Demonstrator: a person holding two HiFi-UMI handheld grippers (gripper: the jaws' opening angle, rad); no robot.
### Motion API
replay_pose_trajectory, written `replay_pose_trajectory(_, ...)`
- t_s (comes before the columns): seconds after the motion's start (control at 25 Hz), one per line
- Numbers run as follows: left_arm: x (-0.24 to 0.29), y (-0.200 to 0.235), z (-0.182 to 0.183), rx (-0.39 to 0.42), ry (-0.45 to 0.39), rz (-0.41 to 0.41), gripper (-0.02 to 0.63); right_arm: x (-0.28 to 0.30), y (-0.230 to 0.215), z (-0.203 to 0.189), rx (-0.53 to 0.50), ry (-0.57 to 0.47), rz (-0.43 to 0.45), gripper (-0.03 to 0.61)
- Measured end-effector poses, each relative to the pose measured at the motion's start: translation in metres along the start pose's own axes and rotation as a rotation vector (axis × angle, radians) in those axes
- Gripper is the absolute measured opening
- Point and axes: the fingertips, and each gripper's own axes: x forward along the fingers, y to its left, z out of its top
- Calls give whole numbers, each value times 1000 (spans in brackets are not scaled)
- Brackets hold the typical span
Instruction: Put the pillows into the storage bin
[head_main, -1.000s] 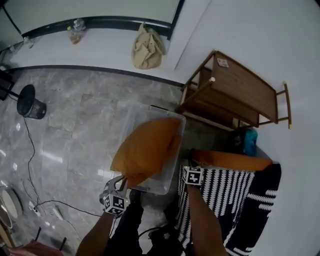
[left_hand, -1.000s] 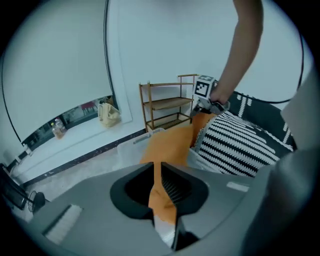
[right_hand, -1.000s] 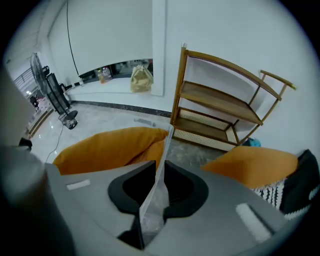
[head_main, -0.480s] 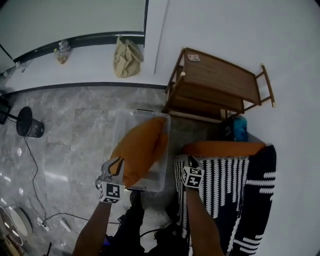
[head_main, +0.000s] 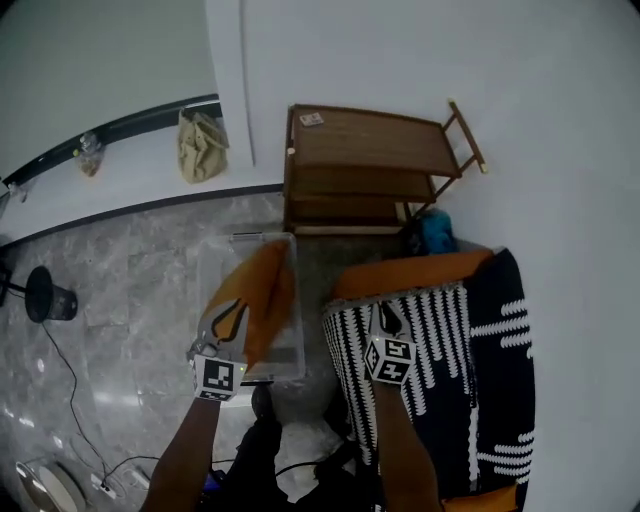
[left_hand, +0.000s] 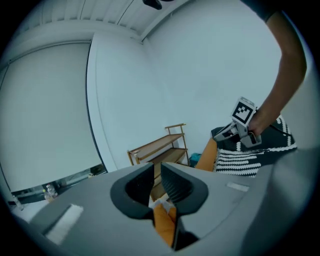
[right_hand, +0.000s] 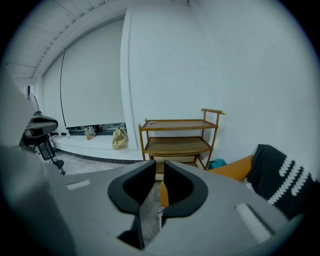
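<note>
An orange pillow (head_main: 268, 295) stands on edge inside the clear storage bin (head_main: 215, 262) on the grey floor. My left gripper (head_main: 236, 305) hangs above the bin's near end, shut, with nothing between its jaws; in the left gripper view (left_hand: 157, 175) the orange pillow (left_hand: 162, 222) shows below them. My right gripper (head_main: 383, 305) is also shut and empty, raised over a black-and-white striped pillow (head_main: 430, 350) that lies on an orange seat (head_main: 410, 275). The left gripper view shows the right gripper (left_hand: 220, 134) beside the striped pillow (left_hand: 250, 160). The right gripper view (right_hand: 159, 175) looks toward the shelf.
A wooden shelf (head_main: 360, 160) stands against the white wall just beyond the bin and seat. A tan bag (head_main: 200, 148) sits on the ledge at the back left. A black fan (head_main: 45, 297) and cables (head_main: 70, 390) lie on the floor at the left.
Both grippers have risen. The left one has come away from the orange pillow's near corner, and the pillow stays in the bin. The head view has swung toward the seat.
</note>
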Motion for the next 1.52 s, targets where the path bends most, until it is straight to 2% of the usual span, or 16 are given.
replay_pose_trajectory(0.36, 19, -72, 125, 71, -137, -114, 41, -122, -94, 39, 42, -134, -76, 40)
replay_pose_trajectory(0.68, 14, -173, 211, 111, -209, -246, 41, -229, -169, 36, 96, -235, -129, 40)
replay_pose_trajectory(0.92, 14, -265, 270, 127, -265, -356, 42, -316, -241, 19, 153, -290, -219, 40)
replay_pose_trajectory(1.2, 29, -397, 328, 155, -319, -570, 44, -421, -334, -26, 242, -307, -401, 41)
replay_pose_trajectory(1.36, 19, -455, 354, 152, -364, -659, 44, -477, -370, -49, 256, -314, -501, 41)
replay_pose_trajectory(1.52, 12, -521, 368, 155, -401, -833, 46, -547, -388, -92, 339, -320, -682, 41)
